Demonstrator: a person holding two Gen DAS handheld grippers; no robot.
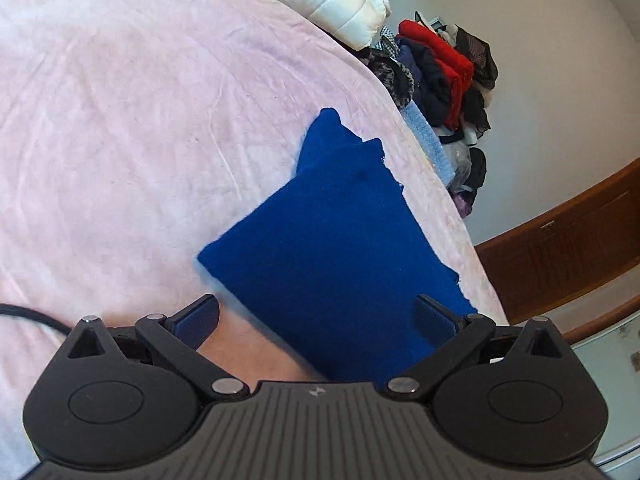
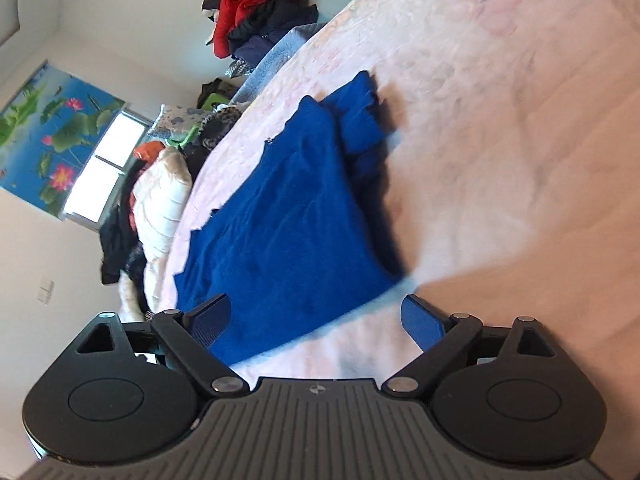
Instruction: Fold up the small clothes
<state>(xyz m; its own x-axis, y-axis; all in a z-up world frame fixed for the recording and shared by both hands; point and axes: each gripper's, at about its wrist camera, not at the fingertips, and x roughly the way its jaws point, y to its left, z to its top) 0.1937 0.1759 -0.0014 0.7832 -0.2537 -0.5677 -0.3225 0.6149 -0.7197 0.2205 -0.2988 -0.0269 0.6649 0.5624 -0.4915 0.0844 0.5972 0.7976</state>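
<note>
Pink bedspread [image 1: 120, 140], blue garment [image 1: 332, 240] between spread left claw [image 1: 316, 320] fingers

No readable words, numbers or brand names appear in either view. The only mark is a small round emblem, without letters, moulded on the ribbed body of each gripper [image 1: 316, 322] [image 2: 318, 320].

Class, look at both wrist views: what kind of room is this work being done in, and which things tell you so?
Most likely a bedroom. A blue garment lies on a bed covered by a pink blanket, a heap of clothes is piled at its far side, and a window with a lotus-print blind shows on the wall.
</note>
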